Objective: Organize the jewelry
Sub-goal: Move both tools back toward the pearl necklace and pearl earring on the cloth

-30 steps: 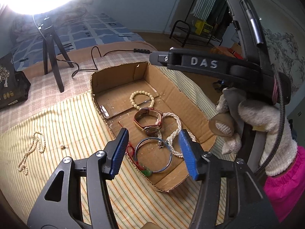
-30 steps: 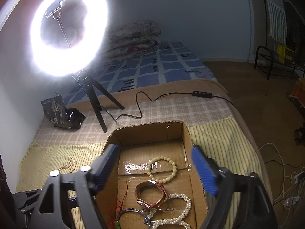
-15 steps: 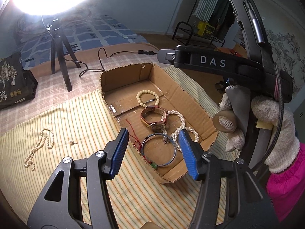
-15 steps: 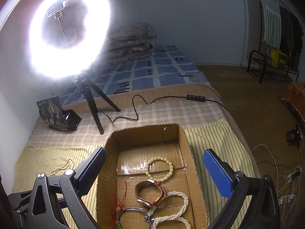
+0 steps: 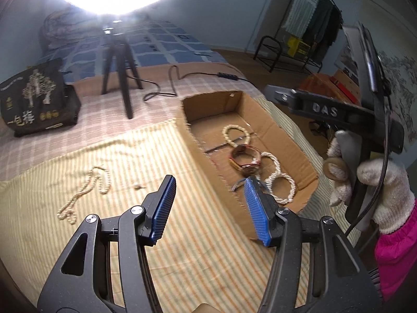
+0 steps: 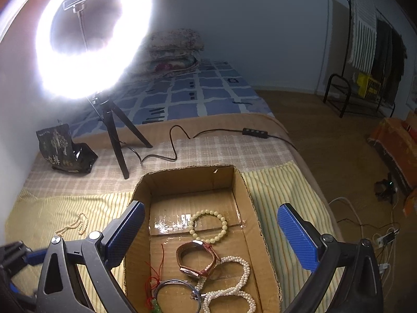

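Observation:
A cardboard box point(image 5: 289, 140) point(image 6: 250, 198) lies on the striped cloth and holds a green bead bracelet point(image 6: 208, 225), a brown watch point(image 6: 196, 259), a white pearl strand point(image 6: 234, 284), a silver bangle point(image 6: 177, 294) and a red cord point(image 6: 156, 274). A bead necklace point(image 5: 86, 190) point(image 6: 74, 224) and a small earring point(image 5: 138, 186) lie on the cloth left of the box. My left gripper point(image 5: 208, 206) is open and empty above the cloth, left of the box. My right gripper point(image 6: 211, 234) is open and empty above the box.
A ring light on a black tripod point(image 6: 114, 140) stands behind the box, its cable point(image 6: 169, 154) trailing on the bed. A black bag point(image 5: 36, 101) sits at the far left. The bed edge drops to the floor on the right.
My left gripper has swung left, off the box toward the necklace on the cloth. My right gripper has opened wider and stays over the box.

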The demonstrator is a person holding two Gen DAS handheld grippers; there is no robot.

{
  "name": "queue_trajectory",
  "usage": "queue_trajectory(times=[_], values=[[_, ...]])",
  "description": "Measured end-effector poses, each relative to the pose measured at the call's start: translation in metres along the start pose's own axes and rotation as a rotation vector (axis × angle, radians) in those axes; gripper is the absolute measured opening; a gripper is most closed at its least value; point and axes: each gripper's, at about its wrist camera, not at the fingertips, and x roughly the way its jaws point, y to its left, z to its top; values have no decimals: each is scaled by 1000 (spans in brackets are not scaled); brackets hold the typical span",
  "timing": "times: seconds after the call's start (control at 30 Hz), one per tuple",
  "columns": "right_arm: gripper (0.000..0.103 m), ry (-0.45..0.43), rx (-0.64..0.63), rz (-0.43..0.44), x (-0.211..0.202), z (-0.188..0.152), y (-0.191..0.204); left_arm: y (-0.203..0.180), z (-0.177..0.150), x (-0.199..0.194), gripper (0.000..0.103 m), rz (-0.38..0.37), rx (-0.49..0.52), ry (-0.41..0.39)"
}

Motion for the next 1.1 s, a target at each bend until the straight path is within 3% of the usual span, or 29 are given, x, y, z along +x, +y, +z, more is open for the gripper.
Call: queue_trajectory(times=[0.43, 0.7, 1.1], values=[[103, -59, -56, 37, -8, 2, 41, 79, -3, -25, 56, 66, -150, -34], [102, -57, -102, 145, -7, 2, 73, 130, -4, -31, 56, 105, -247, -42], [73, 100, -181, 313, 24, -28, 128, 168, -10, -19, 56, 135, -293, 0]])
